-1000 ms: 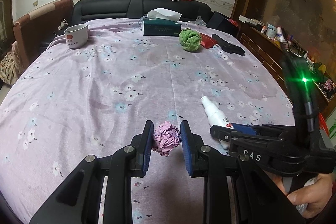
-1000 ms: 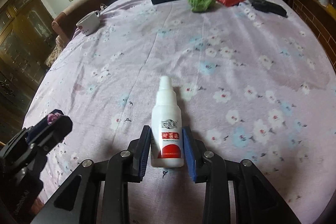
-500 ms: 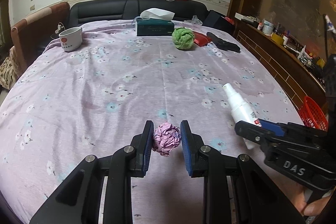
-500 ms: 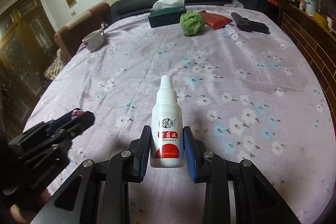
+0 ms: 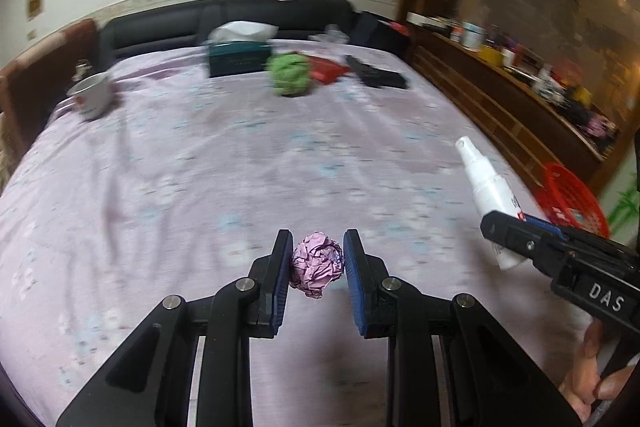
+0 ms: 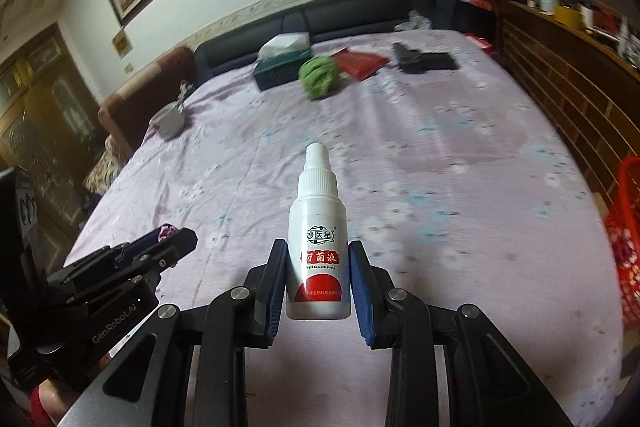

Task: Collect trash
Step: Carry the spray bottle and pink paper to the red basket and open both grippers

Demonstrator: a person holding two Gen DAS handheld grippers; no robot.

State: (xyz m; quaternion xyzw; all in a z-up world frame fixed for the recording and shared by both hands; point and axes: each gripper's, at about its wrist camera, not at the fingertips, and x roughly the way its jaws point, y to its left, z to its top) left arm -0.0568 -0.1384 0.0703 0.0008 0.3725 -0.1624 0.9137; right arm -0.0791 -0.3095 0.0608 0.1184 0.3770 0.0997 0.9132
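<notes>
Left gripper (image 5: 316, 265) jaws are pinching the light, squishy paper ball (image 5: 317, 263) mid-body, while right gripper (image 6: 319, 277) jaws clamp the stiff, slick spray bottle (image 6: 319, 247) low on its label.

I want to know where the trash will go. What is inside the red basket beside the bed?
The red basket shows only blurred dark and pale patches through its mesh; its inside is cut off at the frame edge. In the left view its rim hides the contents.

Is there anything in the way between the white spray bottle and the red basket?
Nothing visible. The right gripper holds the white spray bottle lifted over the bedspread, and the red basket sits off the bed's right edge, with only bare fabric between them. The basket is partly cut off in view.
</notes>
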